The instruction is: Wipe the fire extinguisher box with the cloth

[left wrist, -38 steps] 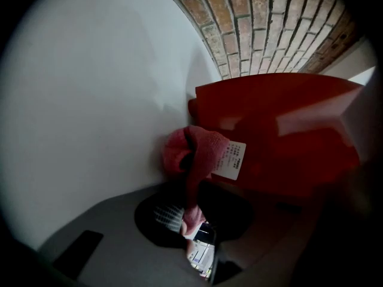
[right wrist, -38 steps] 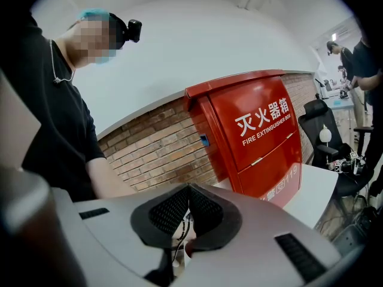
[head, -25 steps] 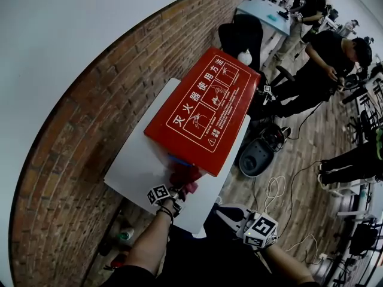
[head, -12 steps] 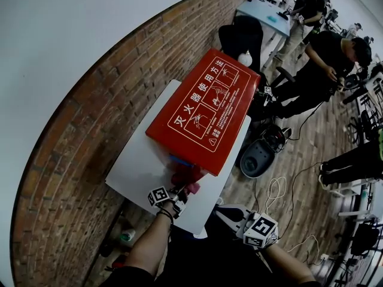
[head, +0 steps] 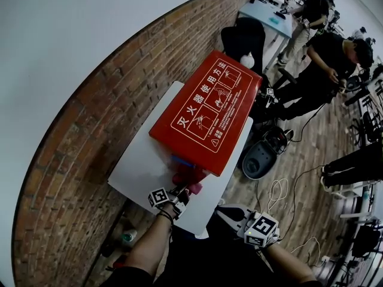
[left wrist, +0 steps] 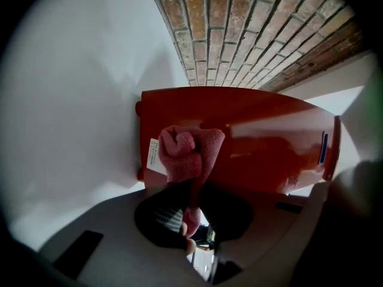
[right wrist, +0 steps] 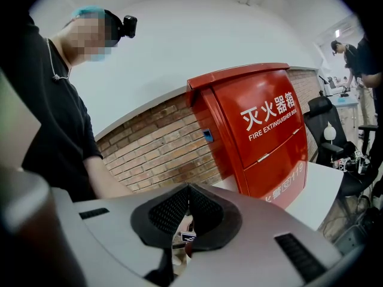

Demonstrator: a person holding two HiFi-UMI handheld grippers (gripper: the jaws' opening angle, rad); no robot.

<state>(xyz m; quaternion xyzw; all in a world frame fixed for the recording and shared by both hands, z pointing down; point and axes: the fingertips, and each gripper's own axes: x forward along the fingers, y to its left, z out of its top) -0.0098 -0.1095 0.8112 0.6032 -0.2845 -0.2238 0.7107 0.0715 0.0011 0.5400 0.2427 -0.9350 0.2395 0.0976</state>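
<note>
One fire extinguisher box [head: 206, 109] runs lengthwise along brick wall [head: 90, 118].

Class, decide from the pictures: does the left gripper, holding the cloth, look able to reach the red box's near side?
Probably yes. The left gripper is shut on the cloth, which sits right in front of the red box, with nothing visible between them.

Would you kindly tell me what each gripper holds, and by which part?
The left gripper is shut on the pink cloth, pinching its lower end; the bunched rest sticks out past the jaws. The right gripper is shut, holding nothing.
</note>
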